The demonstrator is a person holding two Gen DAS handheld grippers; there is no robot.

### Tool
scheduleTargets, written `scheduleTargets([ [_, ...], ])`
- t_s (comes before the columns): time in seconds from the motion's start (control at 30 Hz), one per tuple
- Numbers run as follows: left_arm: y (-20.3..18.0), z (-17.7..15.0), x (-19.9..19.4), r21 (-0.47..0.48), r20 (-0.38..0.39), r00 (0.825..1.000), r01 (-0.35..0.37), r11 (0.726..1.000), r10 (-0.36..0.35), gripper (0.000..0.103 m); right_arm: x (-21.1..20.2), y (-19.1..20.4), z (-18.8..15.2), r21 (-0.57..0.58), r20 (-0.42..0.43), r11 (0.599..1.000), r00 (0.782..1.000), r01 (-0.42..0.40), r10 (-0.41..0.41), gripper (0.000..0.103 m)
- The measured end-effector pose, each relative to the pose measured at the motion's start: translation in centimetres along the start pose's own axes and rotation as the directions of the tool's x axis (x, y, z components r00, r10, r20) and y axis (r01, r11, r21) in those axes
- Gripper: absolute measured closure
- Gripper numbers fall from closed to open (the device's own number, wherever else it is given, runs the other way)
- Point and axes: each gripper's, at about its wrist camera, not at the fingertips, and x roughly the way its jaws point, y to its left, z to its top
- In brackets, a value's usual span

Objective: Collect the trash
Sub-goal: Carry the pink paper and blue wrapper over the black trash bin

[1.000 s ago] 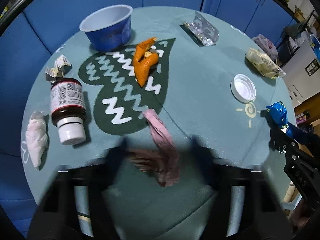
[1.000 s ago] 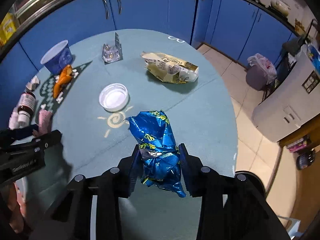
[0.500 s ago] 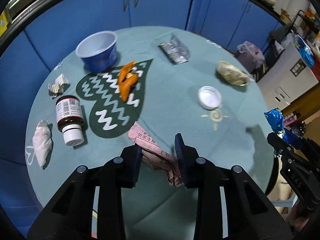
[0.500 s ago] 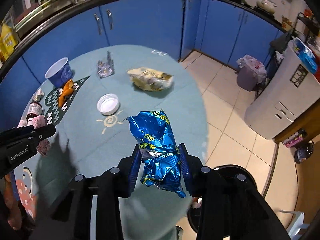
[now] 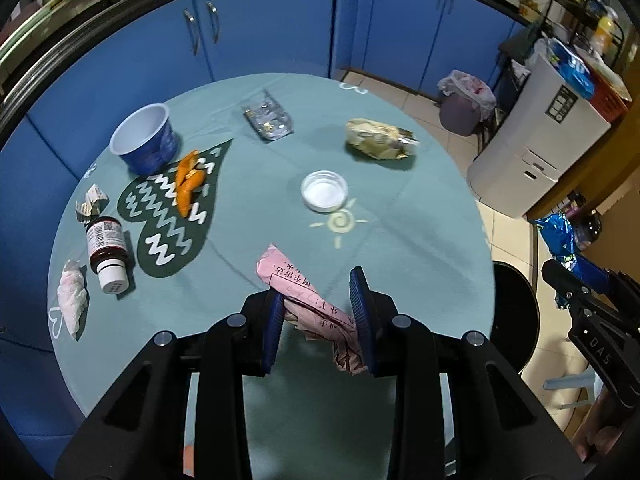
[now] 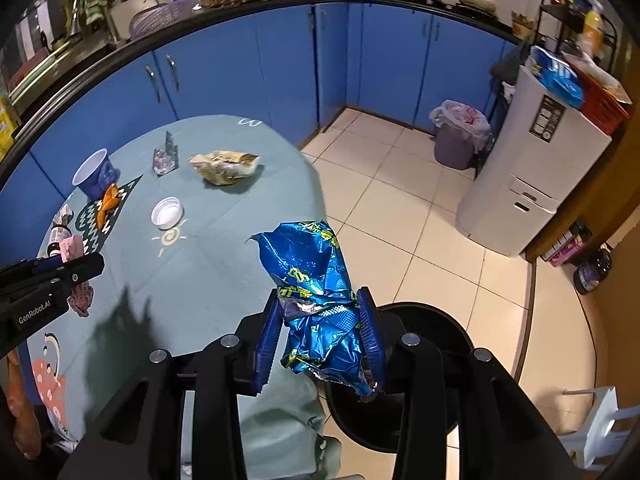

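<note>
Left hand-held gripper clamped on pink wrapper | right hand-held gripper clamped on blue foil bag over black bin at 5 o'clock | risk: loose crumpled ends could have slipped free and missed bin

Each wrist fisheye looks steeply down along its own fingers from close above, the left over the round table, the right past the table edge toward the floor; both share the tabletop and blue cabinets.
</note>
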Motion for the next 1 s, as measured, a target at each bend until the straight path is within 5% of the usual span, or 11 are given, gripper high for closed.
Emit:
scheduleTargets([
  [0.57, -7.3, -0.6, -1.4, 0.149, 0.02, 1.0, 0.021, 0.989, -0.024, 0.07, -2.6, -6.3, -2.3, 0.113, 0.042, 0.993, 0.999, 0.021, -0.026, 0.066],
  [1.0, -14.3, -1.2, -1.4, 0.291, 0.009, 0.998, 0.058, 0.955, -0.064, 0.07, -3.5, -10.9, -4.1, 0.185, 0.046, 0.982, 0.998, 0.041, -0.05, 0.066],
])
